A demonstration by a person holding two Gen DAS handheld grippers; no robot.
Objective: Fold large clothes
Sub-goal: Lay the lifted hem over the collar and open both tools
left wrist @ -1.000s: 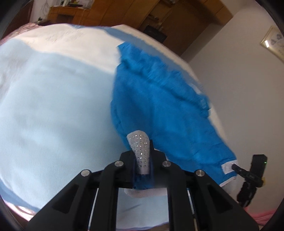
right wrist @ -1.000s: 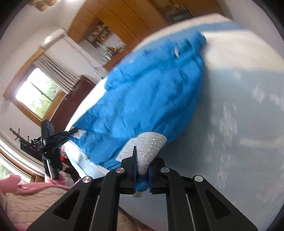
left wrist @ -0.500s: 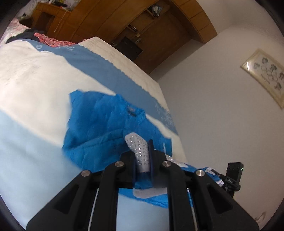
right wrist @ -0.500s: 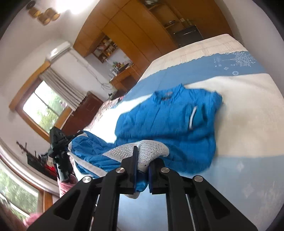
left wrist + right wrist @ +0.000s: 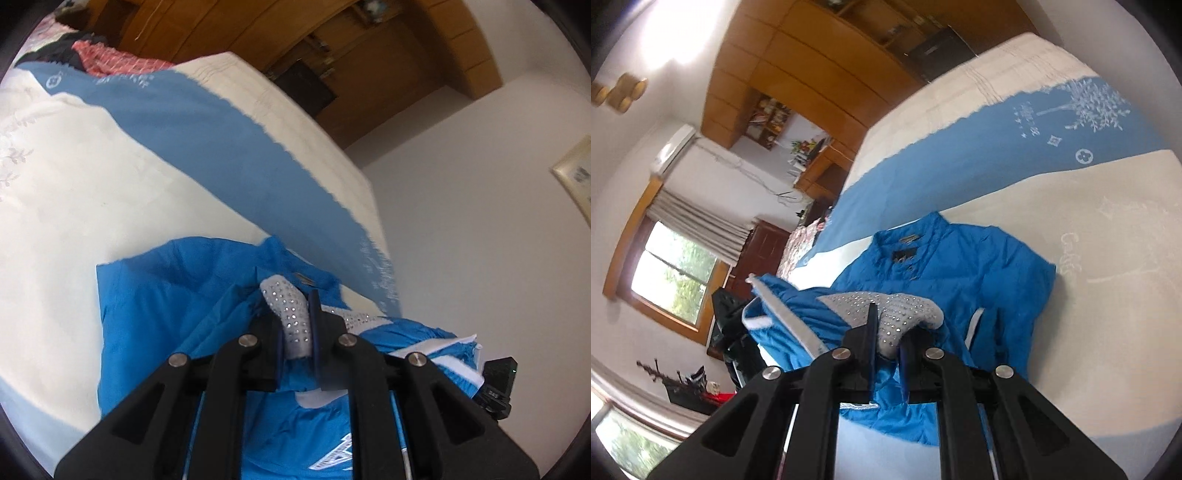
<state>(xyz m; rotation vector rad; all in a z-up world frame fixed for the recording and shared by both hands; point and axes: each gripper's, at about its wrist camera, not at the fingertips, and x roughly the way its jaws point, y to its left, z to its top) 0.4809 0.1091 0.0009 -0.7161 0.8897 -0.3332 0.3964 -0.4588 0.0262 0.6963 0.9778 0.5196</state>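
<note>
Clamping the blue jacket [image 5: 945, 273], apparently by its hem, both left gripper [image 5: 295, 314] and right gripper [image 5: 886, 325].

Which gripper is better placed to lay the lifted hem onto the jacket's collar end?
Neither alone. The left gripper and right gripper are both shut on the blue jacket hem, carried over its body on the bed. Probably lower both together.
</note>
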